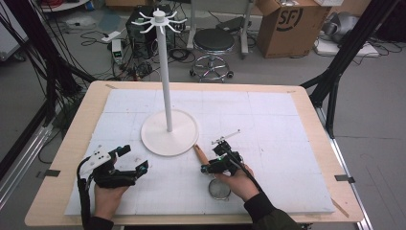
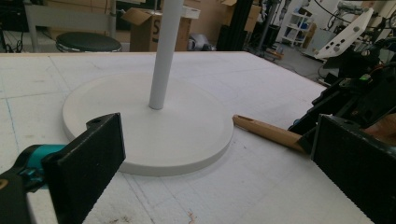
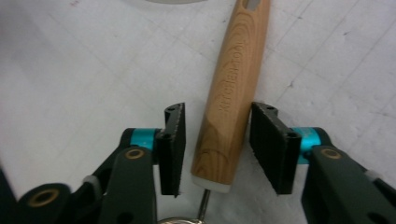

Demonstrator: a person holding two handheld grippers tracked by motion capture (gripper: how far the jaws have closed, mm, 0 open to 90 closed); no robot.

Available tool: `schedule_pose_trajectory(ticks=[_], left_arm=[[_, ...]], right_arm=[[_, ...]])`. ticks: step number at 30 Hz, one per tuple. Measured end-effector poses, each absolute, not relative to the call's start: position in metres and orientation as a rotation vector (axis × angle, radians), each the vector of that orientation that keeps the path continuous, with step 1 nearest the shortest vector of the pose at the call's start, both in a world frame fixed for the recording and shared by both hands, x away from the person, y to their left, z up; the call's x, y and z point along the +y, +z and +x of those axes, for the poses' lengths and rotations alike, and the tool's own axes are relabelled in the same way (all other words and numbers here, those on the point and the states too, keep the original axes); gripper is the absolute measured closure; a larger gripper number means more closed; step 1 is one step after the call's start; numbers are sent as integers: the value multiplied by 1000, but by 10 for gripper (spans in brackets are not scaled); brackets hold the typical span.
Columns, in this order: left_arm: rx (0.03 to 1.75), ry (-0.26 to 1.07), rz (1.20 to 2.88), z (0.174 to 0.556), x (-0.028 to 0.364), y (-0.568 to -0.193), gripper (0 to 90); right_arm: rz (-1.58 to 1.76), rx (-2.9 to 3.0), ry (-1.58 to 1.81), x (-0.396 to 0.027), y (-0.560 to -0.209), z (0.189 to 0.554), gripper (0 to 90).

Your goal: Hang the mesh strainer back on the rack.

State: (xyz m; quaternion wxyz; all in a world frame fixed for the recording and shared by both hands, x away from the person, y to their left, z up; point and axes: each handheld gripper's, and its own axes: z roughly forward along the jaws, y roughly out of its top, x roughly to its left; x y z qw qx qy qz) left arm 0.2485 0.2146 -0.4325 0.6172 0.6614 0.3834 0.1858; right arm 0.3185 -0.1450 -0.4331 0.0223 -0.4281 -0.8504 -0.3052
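Strainer [image 1: 219, 188] with a light wooden handle [image 3: 233, 88] lay on the white foam mat [image 1: 287, 143], round mesh head near the table's front edge under the person's right hand [image 1: 239, 184], handle pointing up toward the round white base [image 1: 169, 132] of the pole stand [image 1: 164, 67] and ending just beside it. Handle was pale wood with visible grain, a slotted hole at its far end, a white collar at the near end and a thin metal stem below that. Writing burned along the handle read roughly "Kitchen Tool"; letters partly blurred. Right gripper [image 3: 215, 149] straddled the handle's lower end, jaws spread, a gap on each side, pads not touching the wood. Left gripper [image 1: 130, 160] sat at the mat's front left in the left hand [image 1: 107, 194], jaws wide apart, nothing between them, aimed toward the stand base. Stand had a tall white pole and a ring of hooks on top. Cardboard box [image 1: 289, 26] on the floor behind the table carried "SF" in black. Black round stool [image 1: 213, 40] stood near it.
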Motion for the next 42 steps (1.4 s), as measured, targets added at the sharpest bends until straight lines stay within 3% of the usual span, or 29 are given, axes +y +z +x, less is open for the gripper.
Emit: schedule_pose_trajectory(ticks=[31, 34, 35, 42], left_arm=[[868, 428, 1530, 247, 211, -432, 34], [870, 429, 1529, 247, 213, -432, 34], [872, 430, 1528, 247, 213, -432, 34], [882, 432, 1517, 247, 216, -432, 34]], right_arm=[[-1299, -2960, -548, -103, -423, 313, 606], [-1275, -2960, -522, -103, -422, 316, 621], [-1242, -2964, -515, -105, -421, 318, 680], [-1207, -2942, -541, -109, -421, 321, 683]])
